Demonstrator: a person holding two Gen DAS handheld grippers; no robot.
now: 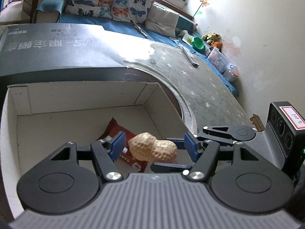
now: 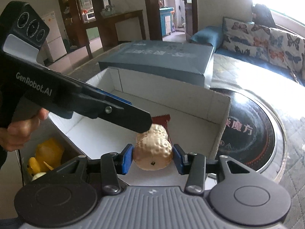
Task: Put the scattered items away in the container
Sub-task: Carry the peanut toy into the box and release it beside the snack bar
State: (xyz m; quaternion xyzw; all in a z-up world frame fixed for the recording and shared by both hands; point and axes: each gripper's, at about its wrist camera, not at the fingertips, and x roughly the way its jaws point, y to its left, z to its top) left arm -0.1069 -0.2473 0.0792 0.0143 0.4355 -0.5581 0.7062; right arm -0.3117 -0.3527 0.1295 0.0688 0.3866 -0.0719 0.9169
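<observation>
A tan toy peanut (image 2: 153, 152) hangs over the open white cardboard box (image 2: 171, 99), and my right gripper (image 2: 153, 159) is shut on its near end, both blue pads pressed to its sides. In the left wrist view my left gripper (image 1: 154, 146) stands open around the peanut (image 1: 152, 149), its pads a little apart from the shell. My right gripper (image 1: 171, 153) reaches in there from the right. A red snack packet (image 1: 118, 129) lies on the floor of the box (image 1: 76, 99), under the peanut. From the upper left of the right wrist view, the left gripper (image 2: 143, 123) comes in over the peanut's far end.
A dark grey-blue box lid (image 2: 162, 57) lies just behind the white box. A round black plate (image 2: 247, 133) sits to its right on the quilted surface. A yellow toy (image 2: 47, 152) lies left of the box. A hand (image 2: 19, 131) holds the left gripper. A sofa with butterfly cushions (image 1: 106, 2) stands behind.
</observation>
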